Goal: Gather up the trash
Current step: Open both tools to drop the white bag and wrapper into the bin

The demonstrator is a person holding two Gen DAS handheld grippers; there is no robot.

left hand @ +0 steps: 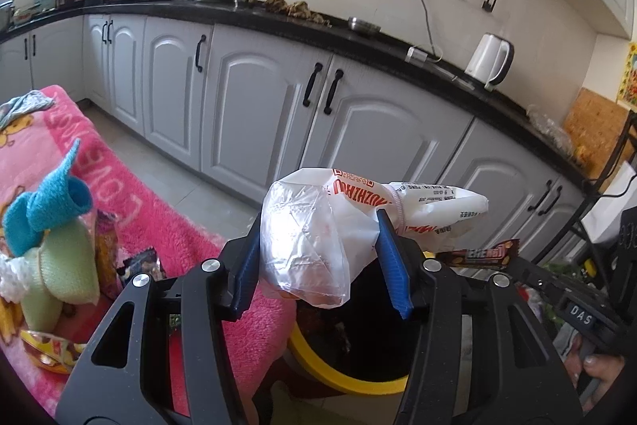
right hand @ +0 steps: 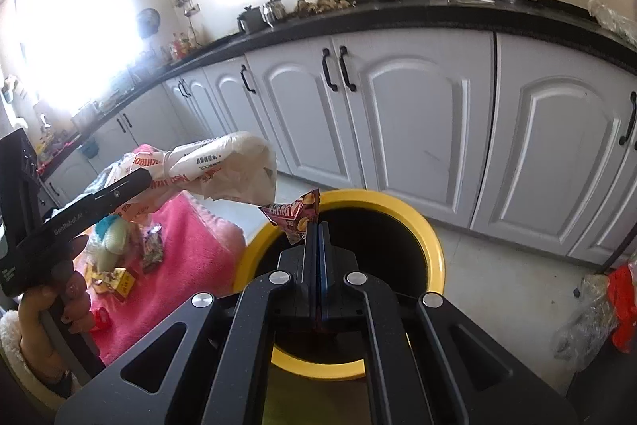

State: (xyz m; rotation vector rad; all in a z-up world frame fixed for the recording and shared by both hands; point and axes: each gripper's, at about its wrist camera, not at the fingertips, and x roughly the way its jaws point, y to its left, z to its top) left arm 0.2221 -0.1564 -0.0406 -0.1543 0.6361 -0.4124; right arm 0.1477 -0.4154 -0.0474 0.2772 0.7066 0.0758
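My left gripper (left hand: 318, 230) is shut on a crumpled white plastic bag (left hand: 318, 237) with red print and holds it over the yellow-rimmed black trash bin (left hand: 358, 383). The bag also shows in the right wrist view (right hand: 223, 166). My right gripper (right hand: 317, 226) is shut on a red snack wrapper (right hand: 292, 216) above the bin's near rim (right hand: 432, 237). The wrapper also shows in the left wrist view (left hand: 477, 255). Further wrappers (right hand: 153, 251) and small boxes (right hand: 115, 279) lie on the pink blanket (right hand: 175, 265).
The pink blanket (left hand: 159, 222) covers a surface left of the bin, with blue and green cloths (left hand: 51, 234) on it. White cabinets (left hand: 254, 106) with a black counter run behind. A kettle (left hand: 487, 60) stands on the counter. Bagged items (right hand: 597, 309) lie on the floor at right.
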